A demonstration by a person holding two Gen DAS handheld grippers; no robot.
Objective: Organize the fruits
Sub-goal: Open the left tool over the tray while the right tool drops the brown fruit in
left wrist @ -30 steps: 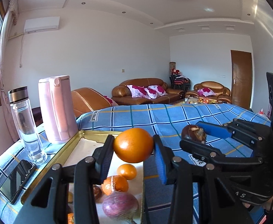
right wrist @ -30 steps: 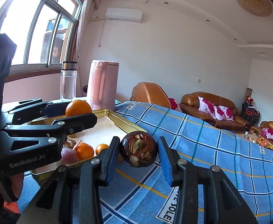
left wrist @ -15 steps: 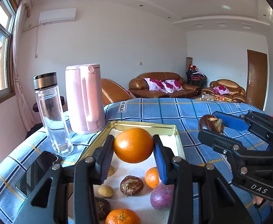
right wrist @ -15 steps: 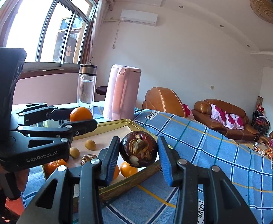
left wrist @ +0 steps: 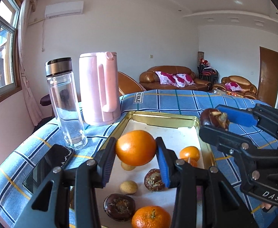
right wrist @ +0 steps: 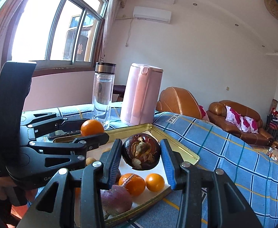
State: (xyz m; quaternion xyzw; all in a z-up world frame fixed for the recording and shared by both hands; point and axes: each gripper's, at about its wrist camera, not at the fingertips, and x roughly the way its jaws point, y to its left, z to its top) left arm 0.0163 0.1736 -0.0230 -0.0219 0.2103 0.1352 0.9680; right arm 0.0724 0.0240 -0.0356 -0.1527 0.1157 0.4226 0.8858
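Two hand-held tools hang over a gold-rimmed tray (left wrist: 158,116) of fruit on a counter (left wrist: 177,100) draped in blue plaid cloth. The left tool (left wrist: 136,148) is clamped on a large orange (left wrist: 136,147), pads pressed to both its sides, lifted clear above the tray's white floor. At two o'clock from it in the left wrist view, the right tool (left wrist: 217,119) grips a dark brown mangosteen (right wrist: 141,151) over the tray's right edge, its dried calyx facing the right wrist camera.

Loose in the tray lie two more mangosteens (left wrist: 119,207), several tangerines (left wrist: 151,217), two small pale round fruits (left wrist: 128,187) and, seen from the right wrist, a purple onion-like bulb (right wrist: 116,199) at the near rim.

Beyond the tray's far left corner, at eleven o'clock, a pink kettle (left wrist: 99,88) stands upright just beside a clear water bottle (left wrist: 65,104) with a steel cap. A dark phone (left wrist: 49,165) lies flat on the cloth at nine o'clock, close to the bottle's base. Brown leather sofas (left wrist: 175,77) line the far wall.
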